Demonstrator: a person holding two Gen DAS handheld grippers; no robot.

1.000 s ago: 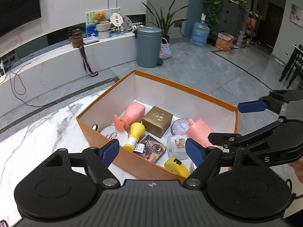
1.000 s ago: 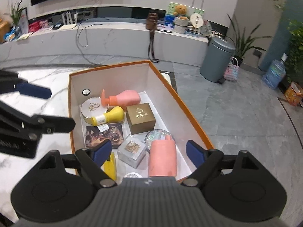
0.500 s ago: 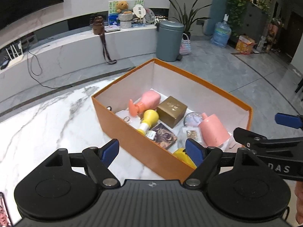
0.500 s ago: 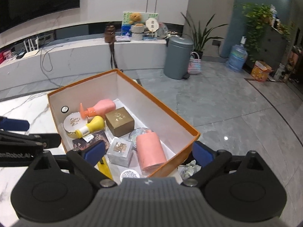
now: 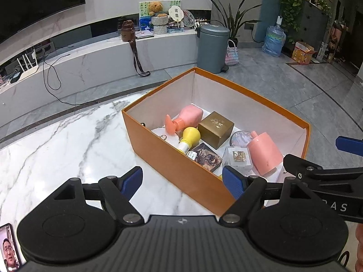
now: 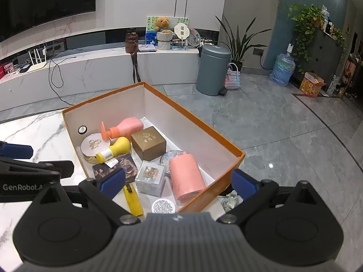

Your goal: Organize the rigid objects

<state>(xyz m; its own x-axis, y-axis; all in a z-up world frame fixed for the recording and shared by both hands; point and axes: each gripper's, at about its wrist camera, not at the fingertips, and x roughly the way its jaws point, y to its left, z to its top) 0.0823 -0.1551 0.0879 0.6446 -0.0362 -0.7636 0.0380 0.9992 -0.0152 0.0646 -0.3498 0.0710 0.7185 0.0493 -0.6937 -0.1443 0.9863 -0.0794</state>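
While I am drawing both back from the orange box (image 6: 229, 144), my left hand-held gripper (image 5: 182, 180) and right hand-held gripper (image 6: 179, 181) are hanging wide open, holding nothing. Its contents, including the pink cup (image 6: 187, 176), are lying packed, so sorting is probably nearing completion.

Yellow plastic lighter (image 6: 133, 200): lower end hidden behind the left finger of the right hand-held gripper (image 6: 179, 183); from the left wrist, only a sliver shows past the orange cardboard box (image 5: 181, 170) wall.
Round glitter-filled disc (image 6: 163, 205): lower edge cut by gripper body.
Crumpled paper (image 6: 230, 200) outside the box: mostly hidden, kind indeterminate.
Gold cube box (image 6: 148, 143): lid characters too small to read.
Phone screen (image 5: 9, 248): cropped at the frame corner.
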